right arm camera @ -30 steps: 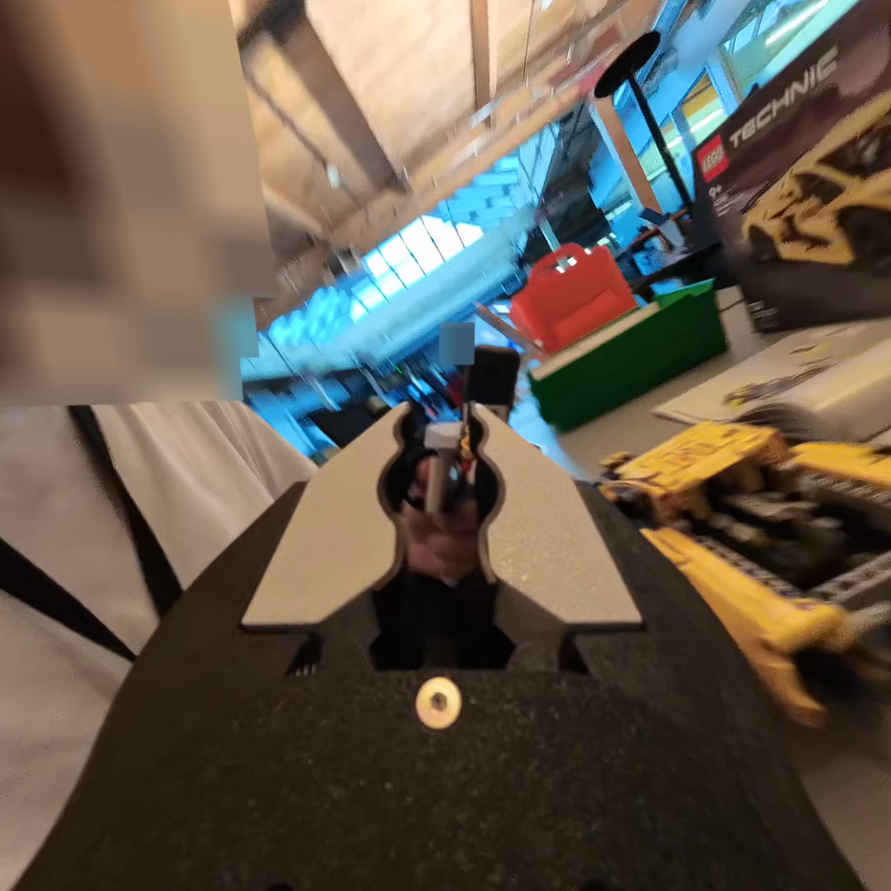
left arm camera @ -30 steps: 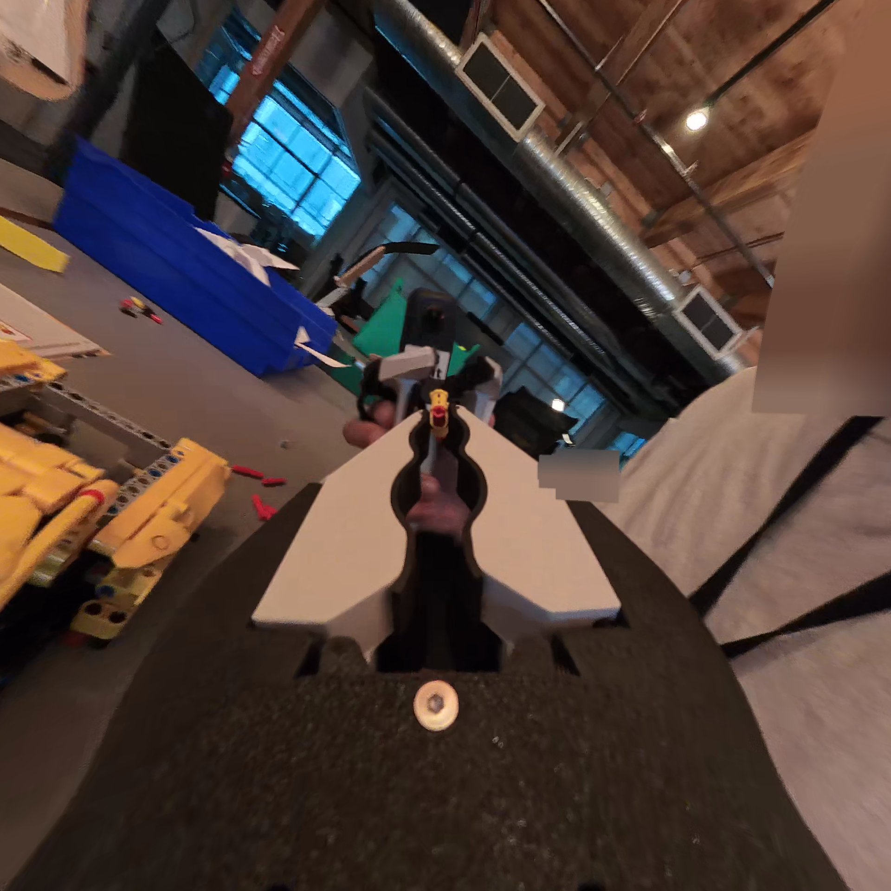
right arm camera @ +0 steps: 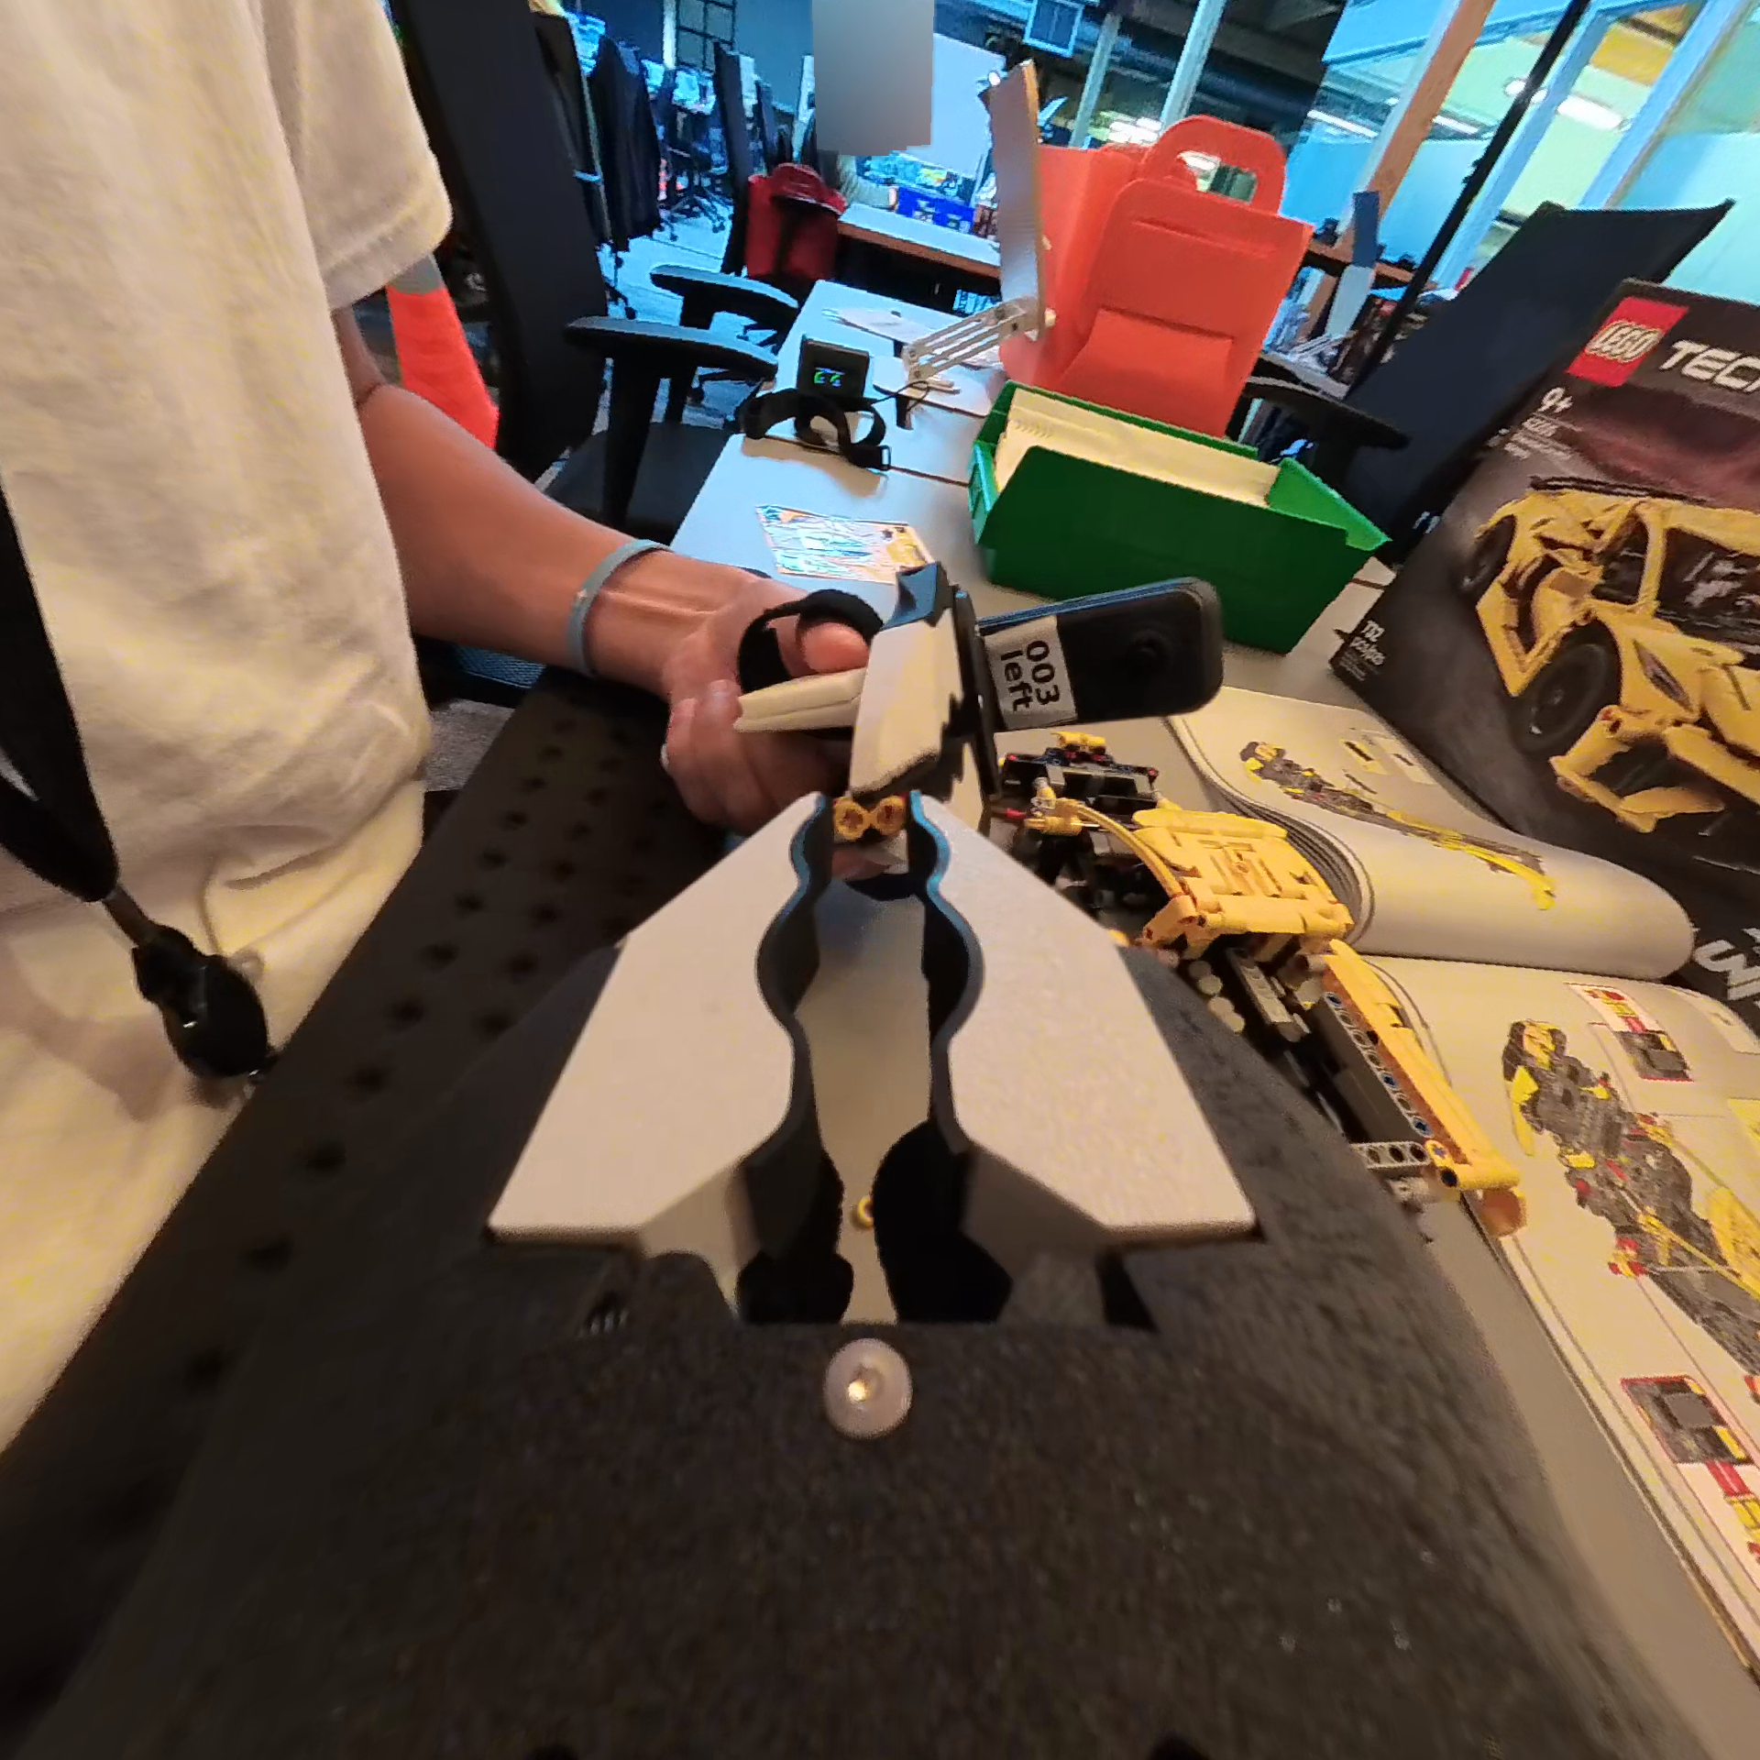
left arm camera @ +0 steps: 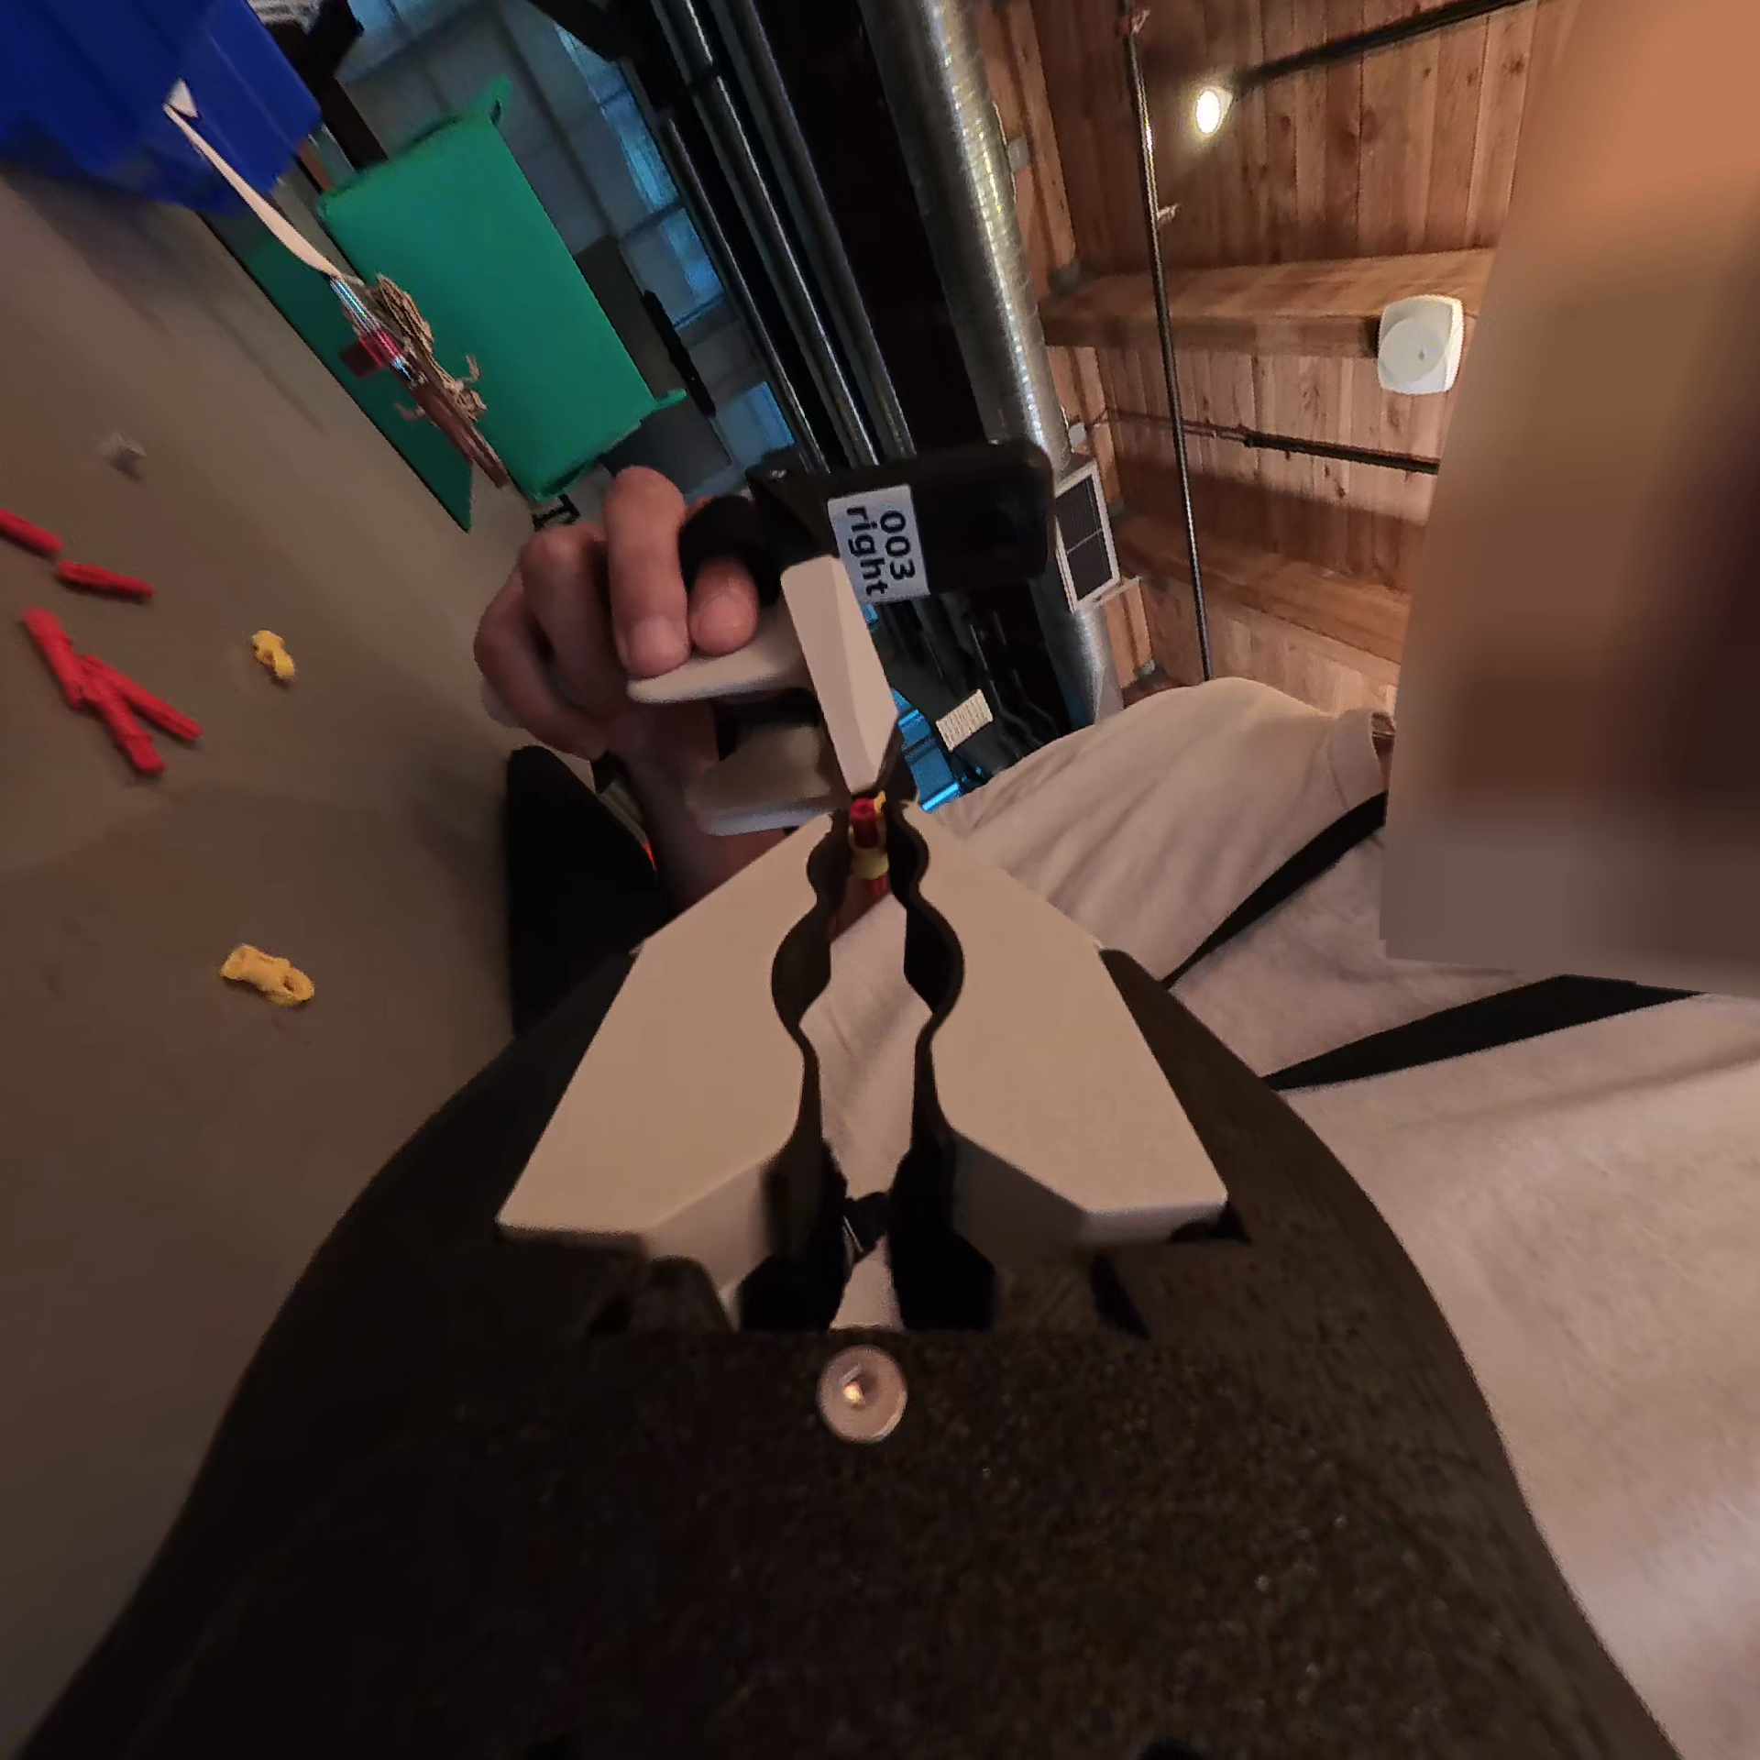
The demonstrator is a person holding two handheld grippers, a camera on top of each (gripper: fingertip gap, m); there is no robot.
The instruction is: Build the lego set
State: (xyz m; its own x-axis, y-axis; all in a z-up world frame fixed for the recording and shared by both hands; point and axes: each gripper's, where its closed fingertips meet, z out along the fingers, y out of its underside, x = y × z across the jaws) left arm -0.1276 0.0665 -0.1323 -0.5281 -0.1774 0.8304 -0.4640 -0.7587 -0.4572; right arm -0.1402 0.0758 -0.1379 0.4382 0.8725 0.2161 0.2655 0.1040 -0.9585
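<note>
Left wrist view: my left gripper [left arm camera: 865, 850] pinching tiny yellow-red piece [left arm camera: 865, 852], right gripper [left arm camera: 862, 776] tip-to-tip | right wrist view only: right gripper [right arm camera: 865, 821] clamps yellow connector [right arm camera: 865, 817]; yellow car build [right arm camera: 1238, 881] on table

The left hand-held gripper [left arm camera: 865, 843] pinches a small, slightly blurred yellow-and-red piece [left arm camera: 865, 848] at its tips.

An open-plan workshop-style office in a converted industrial building: a timber plank ceiling [left arm camera: 1333, 190] with an exposed metal duct [left arm camera: 962, 238] runs overhead, black office chairs [right arm camera: 686, 333] and rows of desks fill the far left, and the near grey worktable [right arm camera: 790, 476] carries a green parts bin [right arm camera: 1143, 524], an orange carrier [right arm camera: 1162, 276] and an open instruction booklet [right arm camera: 1410, 857]
</note>
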